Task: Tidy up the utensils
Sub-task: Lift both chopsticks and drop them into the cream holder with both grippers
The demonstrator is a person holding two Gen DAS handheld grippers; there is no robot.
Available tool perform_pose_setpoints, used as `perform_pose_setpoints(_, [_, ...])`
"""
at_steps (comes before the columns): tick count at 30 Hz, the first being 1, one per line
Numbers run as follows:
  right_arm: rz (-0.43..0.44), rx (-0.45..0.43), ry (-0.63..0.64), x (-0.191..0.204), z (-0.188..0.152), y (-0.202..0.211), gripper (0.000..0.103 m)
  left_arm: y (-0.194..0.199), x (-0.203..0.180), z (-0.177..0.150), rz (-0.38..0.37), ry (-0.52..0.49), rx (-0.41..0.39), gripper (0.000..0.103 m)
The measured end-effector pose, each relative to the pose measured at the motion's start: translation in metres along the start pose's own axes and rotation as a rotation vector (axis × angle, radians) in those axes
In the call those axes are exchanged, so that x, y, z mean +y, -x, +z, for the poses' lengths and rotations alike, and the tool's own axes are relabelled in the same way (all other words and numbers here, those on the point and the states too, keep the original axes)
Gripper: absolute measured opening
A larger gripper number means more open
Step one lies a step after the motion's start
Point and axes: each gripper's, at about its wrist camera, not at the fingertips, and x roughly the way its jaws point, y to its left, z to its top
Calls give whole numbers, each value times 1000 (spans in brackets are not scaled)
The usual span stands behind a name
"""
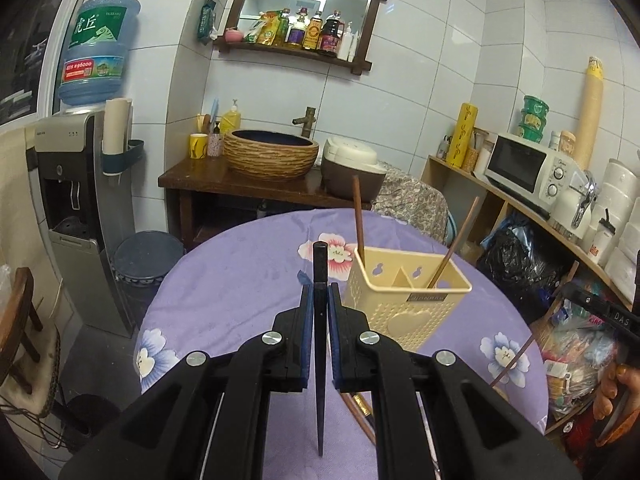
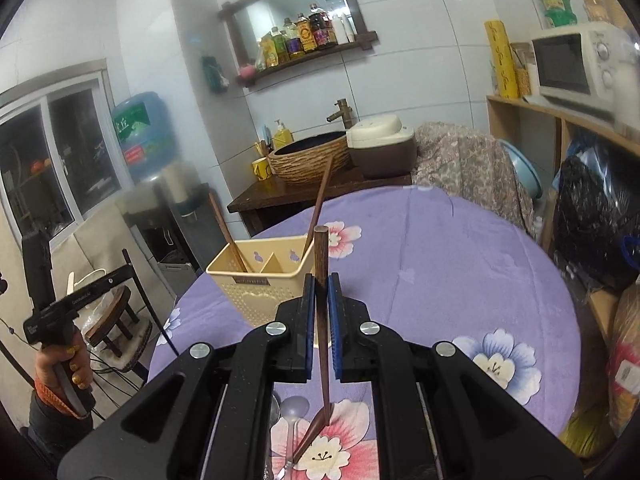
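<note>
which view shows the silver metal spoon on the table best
The right wrist view: the silver metal spoon lies in plain sight on the purple floral tablecloth, partly behind the gripper. The left wrist view shows no spoon.

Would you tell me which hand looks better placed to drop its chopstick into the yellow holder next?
Probably the left. Both grippers are shut on a chopstick, but the left gripper with its black chopstick sits right beside the yellow holder, while the right gripper and brown chopstick appear slightly farther back.
</note>
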Motion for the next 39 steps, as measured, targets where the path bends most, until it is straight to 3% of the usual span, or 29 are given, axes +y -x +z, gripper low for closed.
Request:
perform_pose_setpoints(3, [2,-31,35,9,23,7,7,10,-4,24,-6,-16,-42,8])
perform_pose_setpoints(9, [-3,-138,100,40,109,17,7,35,-34,115,-69,-40,-169,8])
perform_pose_setpoints(14, [-13,-219,93,61,151,7,7,23,-59,149,-63,-39,-230,8])
perform_pose_setpoints(19, [-32,-209,77,67,139,-29,7,-20,-66,132,-48,-8,-187,8])
perform_pose_setpoints(26, [-22,-48,19,48,83,-91,8,-76,-53,74,-21,30,-44,8])
perform_pose_setpoints(32, [-29,-3,-25,32,58,-109,8,-101,-42,42,5,32,35,8])
perform_pose_setpoints(36, [-44,0,-31,25,53,-111,8,-101,-39,35,36,22,21,9])
perform_pose_setpoints(38, [-38,3,-44,22,51,-110,8,-99,-39,35,34,20,22,18])
perform_pose_setpoints(39, [-36,3,-48,22,50,-110,9,-95,-39,35,34,23,16,38])
